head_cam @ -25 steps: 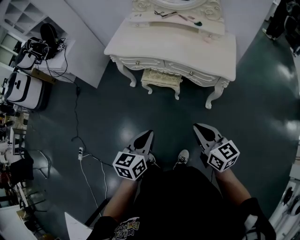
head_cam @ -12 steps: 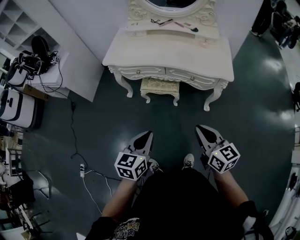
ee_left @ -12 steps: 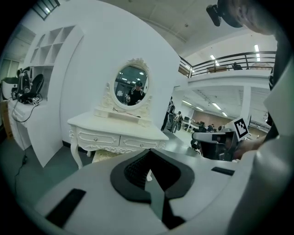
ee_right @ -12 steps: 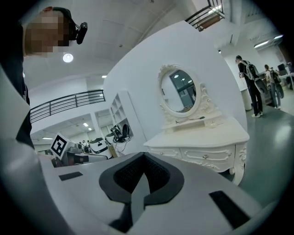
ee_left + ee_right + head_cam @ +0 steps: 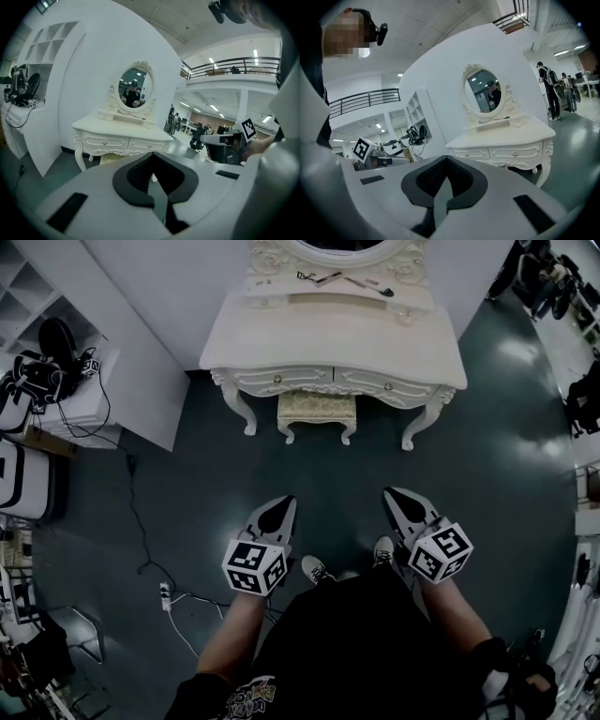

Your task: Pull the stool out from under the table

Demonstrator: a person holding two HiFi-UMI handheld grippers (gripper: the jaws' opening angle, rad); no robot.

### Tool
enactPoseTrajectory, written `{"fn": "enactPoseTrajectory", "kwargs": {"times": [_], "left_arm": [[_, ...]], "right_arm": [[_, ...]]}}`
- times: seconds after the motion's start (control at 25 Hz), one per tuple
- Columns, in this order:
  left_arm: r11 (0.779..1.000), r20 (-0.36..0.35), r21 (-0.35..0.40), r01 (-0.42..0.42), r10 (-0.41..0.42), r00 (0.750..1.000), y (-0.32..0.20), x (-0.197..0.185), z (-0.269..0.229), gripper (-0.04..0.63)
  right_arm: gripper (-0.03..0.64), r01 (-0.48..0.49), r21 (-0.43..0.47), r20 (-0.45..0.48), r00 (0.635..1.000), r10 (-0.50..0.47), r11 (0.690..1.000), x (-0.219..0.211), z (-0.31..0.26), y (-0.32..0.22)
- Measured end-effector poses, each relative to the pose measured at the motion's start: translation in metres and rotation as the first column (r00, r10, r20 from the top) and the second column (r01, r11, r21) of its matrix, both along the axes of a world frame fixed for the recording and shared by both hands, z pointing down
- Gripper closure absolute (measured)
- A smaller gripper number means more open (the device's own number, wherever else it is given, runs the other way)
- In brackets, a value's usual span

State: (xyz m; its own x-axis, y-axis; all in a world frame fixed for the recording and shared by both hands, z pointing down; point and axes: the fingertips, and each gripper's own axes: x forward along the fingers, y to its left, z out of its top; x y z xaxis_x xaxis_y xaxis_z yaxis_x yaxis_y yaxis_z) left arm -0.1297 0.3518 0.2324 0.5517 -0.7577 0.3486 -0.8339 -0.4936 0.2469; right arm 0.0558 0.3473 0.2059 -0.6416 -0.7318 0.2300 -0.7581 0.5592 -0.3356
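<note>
Left gripper (image 5: pixel 278 509): jaws fully closed, pads together, nothing between them; right gripper (image 5: pixel 397 500) the same, empty. Stool (image 5: pixel 317 408) sits tucked under the white dressing table (image 5: pixel 337 338), between its front legs (only the seat's front part and two legs show in the head view). Both grippers hang over the dark floor (image 5: pixel 328 484), well apart from the stool, tips aimed toward the table, touching neither.
</note>
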Motion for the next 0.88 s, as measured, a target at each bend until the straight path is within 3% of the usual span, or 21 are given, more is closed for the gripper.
{"fn": "enactPoseTrajectory", "kwargs": {"times": [0.44, 0.88], "left_arm": [[1.000, 0.010, 0.003, -0.001, 0.001, 1.000, -0.005, -0.047, 0.010, 0.591], [0.995, 0.039, 0.012, 0.099, -0.099, 0.994, -0.073, -0.046, 0.030, 0.591]], "right_arm": [[0.589, 0.011, -0.022, -0.013, 1.000, -0.012, 1.000, -0.054, 0.014, -0.009], [0.589, 0.109, -0.007, -0.054, 0.993, -0.109, 0.994, -0.057, 0.030, -0.092]]}}
